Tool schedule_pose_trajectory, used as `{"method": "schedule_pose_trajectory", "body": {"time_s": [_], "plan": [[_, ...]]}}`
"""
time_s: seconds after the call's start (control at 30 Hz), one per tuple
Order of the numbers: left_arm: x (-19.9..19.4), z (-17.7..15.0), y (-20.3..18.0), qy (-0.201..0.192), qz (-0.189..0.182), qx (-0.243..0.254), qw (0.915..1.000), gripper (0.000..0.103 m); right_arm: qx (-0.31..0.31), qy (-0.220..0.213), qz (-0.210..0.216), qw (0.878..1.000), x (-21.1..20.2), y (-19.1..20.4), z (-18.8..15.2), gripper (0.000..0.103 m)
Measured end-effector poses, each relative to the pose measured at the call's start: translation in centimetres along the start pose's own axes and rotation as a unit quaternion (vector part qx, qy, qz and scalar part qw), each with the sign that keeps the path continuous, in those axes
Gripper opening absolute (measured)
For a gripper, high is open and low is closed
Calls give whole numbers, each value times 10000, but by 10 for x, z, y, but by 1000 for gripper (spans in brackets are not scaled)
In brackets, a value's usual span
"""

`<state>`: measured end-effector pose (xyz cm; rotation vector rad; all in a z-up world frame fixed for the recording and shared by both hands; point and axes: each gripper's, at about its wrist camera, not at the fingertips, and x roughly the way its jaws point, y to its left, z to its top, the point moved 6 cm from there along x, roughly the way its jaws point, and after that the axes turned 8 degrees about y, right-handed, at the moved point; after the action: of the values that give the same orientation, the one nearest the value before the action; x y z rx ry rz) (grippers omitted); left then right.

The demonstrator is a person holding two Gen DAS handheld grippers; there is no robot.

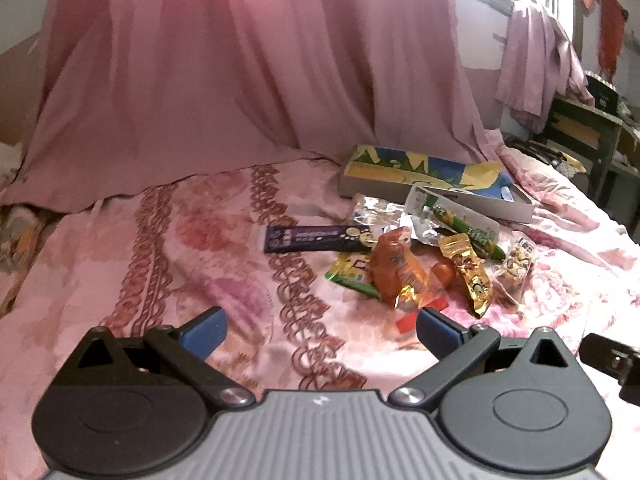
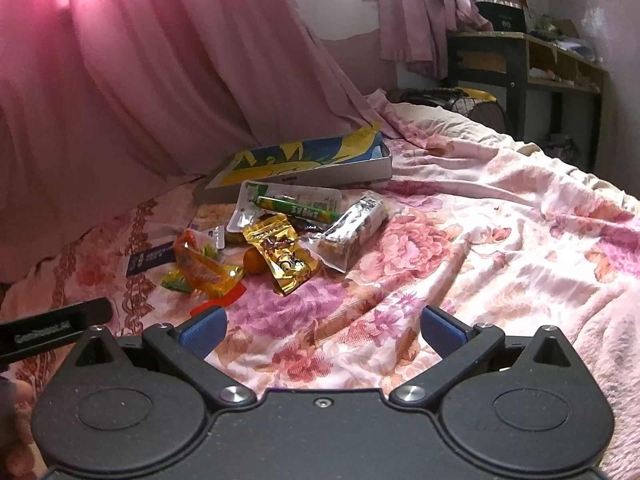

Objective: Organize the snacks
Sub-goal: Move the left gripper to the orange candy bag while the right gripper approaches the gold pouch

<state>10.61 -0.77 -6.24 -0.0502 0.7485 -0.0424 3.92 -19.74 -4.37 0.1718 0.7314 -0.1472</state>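
Observation:
Several snack packets lie in a pile on the floral bedspread: an orange packet (image 1: 400,270) (image 2: 202,266), a gold pouch (image 1: 468,270) (image 2: 282,254), a purple bar (image 1: 320,238), a green stick pack (image 1: 464,226) (image 2: 296,208) and a clear nut bar (image 1: 516,260) (image 2: 352,232). Behind the pile rests a shallow box (image 1: 432,172) (image 2: 304,160) with a yellow and blue lining. My left gripper (image 1: 320,330) hovers open in front of the pile, holding nothing. My right gripper (image 2: 322,330) is open too, low over the bedspread to the pile's right.
A pink curtain (image 1: 240,60) hangs behind the bed. A dark wooden desk (image 2: 520,60) with shelves stands at the far right, with a fan (image 2: 472,108) beside the bed. The bedspread (image 2: 500,220) to the right of the pile is rumpled.

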Motion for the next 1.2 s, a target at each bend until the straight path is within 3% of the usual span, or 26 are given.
{"method": "schedule_pose_trajectory", "body": {"time_s": [0.17,0.43,0.6,0.77,1.0,1.2], "plan": [[15,7,-12,50,-24,204,9998,103,104,91,127,9998,6,-4,10,103],[42,13,-21,183,-74,436,9989,103,606,651,253,9957,37,-21,14,103],[62,15,-21,370,-164,491,9980,103,256,800,264,9961,57,-25,25,103],[73,12,-21,518,-298,606,9964,103,318,1227,581,9902,86,-32,37,103],[86,22,-24,542,-448,423,9966,103,-525,1544,1161,9798,118,-13,53,102],[92,36,-21,413,-495,212,9977,103,-1254,1368,1493,9712,140,5,74,102]]}}
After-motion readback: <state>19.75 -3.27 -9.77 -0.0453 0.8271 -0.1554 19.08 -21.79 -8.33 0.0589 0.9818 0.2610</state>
